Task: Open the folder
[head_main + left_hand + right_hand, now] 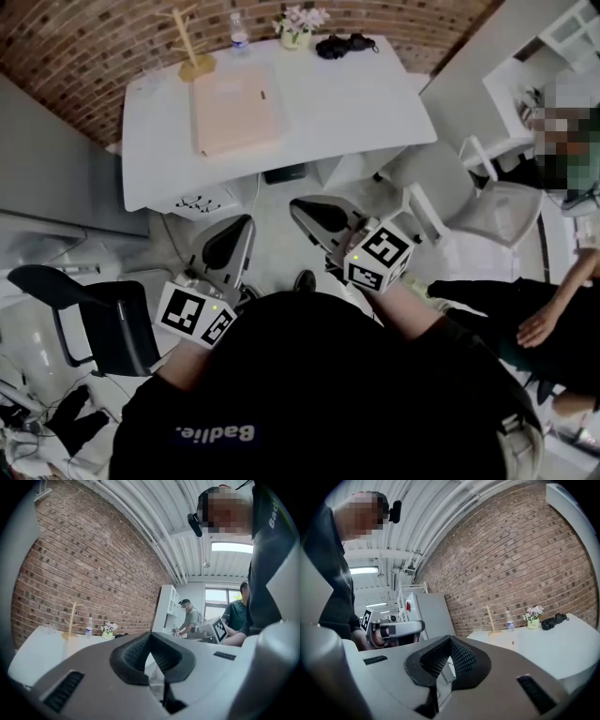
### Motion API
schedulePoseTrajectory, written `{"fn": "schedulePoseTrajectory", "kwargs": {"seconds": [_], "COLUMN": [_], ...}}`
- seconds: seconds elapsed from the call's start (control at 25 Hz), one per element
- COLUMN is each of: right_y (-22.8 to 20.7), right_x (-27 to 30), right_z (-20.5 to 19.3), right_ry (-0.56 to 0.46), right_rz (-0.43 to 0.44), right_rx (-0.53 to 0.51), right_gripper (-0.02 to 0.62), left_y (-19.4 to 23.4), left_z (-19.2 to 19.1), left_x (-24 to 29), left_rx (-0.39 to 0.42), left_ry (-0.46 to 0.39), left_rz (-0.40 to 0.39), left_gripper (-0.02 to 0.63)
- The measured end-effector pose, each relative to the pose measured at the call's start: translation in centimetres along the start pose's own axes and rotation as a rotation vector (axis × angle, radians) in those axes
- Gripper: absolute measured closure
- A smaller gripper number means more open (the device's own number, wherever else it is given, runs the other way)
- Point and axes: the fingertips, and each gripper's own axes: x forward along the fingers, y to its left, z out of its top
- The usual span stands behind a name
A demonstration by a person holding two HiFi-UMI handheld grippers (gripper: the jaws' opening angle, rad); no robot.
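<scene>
Faces a brick wall (pixel 84 56) with a white table (pixel 356 103) set before it. Finds the peach folder (pixel 234 111) lying flat and closed on the table's left half in the head view, well apart from both grippers. Holds the left gripper (pixel 234 246) and right gripper (pixel 319 216) close to the body, short of the table's near edge, each with jaws pressed together on nothing. Shows a wooden stand (pixel 192 47), flower vase (pixel 298 28), black object (pixel 342 44) and water bottle (pixel 239 33) along the far edge.
</scene>
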Motion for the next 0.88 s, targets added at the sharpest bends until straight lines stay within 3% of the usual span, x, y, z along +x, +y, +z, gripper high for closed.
{"fn": "schedulePoseTrajectory", "kwargs": {"seconds": [0.64, 0.88], "right_y": [-4.7, -5.9], "right_x": [-1.5, -0.3], "right_z": [-1.0, -0.9], "right_ry": [-0.014, -0.013], "right_rz": [0.048, 0.034], "right_rx": [0.051, 0.044], "right_gripper": [0.566, 0.565], "left_y": [0.3, 2.5], "left_z": [-1.2, -2.1], "left_x": [3.9, 4.7], "left_rx": [0.045, 0.072], "left_ry": [0.026, 0.059], "left_rz": [0.128, 0.130], "left_gripper": [0.604, 0.604]}}
